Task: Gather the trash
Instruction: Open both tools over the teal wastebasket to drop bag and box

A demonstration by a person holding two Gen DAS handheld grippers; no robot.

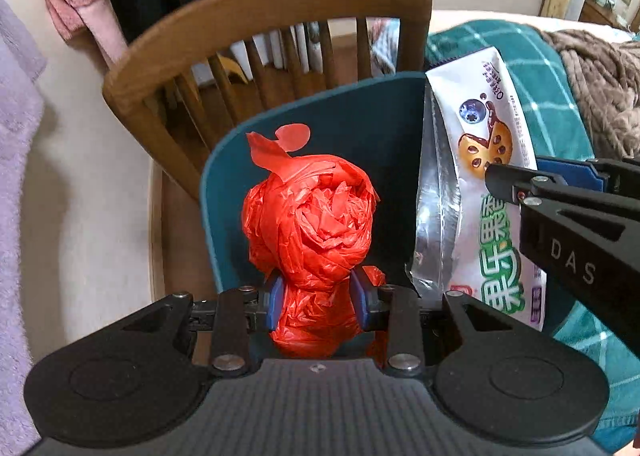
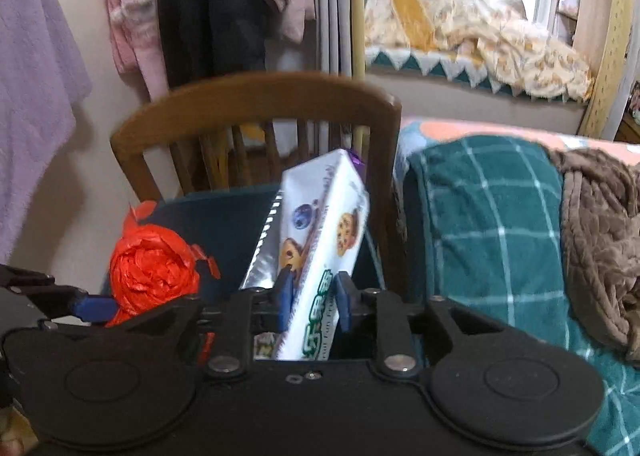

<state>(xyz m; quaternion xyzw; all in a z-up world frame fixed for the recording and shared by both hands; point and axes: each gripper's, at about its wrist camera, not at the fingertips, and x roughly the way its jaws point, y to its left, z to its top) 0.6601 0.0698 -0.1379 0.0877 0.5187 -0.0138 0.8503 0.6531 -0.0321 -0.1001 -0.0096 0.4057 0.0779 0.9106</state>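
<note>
- Your left gripper (image 1: 316,298) is clamped on a crumpled red plastic bag (image 1: 310,223), which sticks out ahead of its fingers.
- Your right gripper (image 2: 312,302) pinches an empty cookie wrapper (image 2: 320,252), upright between its pads.
- A dark teal bin (image 1: 360,115) sits just beyond both; neither piece looks dropped in yet.

A wooden chair (image 1: 256,15) stands in the middle of both views, with a curved back and spindles. On its seat a dark teal bin (image 1: 360,115) seems to rest, though the bottom of it is hidden. At the right side of the frames is a bed (image 2: 460,127). On the bed lie a teal checked blanket (image 2: 488,215) and, at the far right, a brown throw (image 2: 600,223).
</note>
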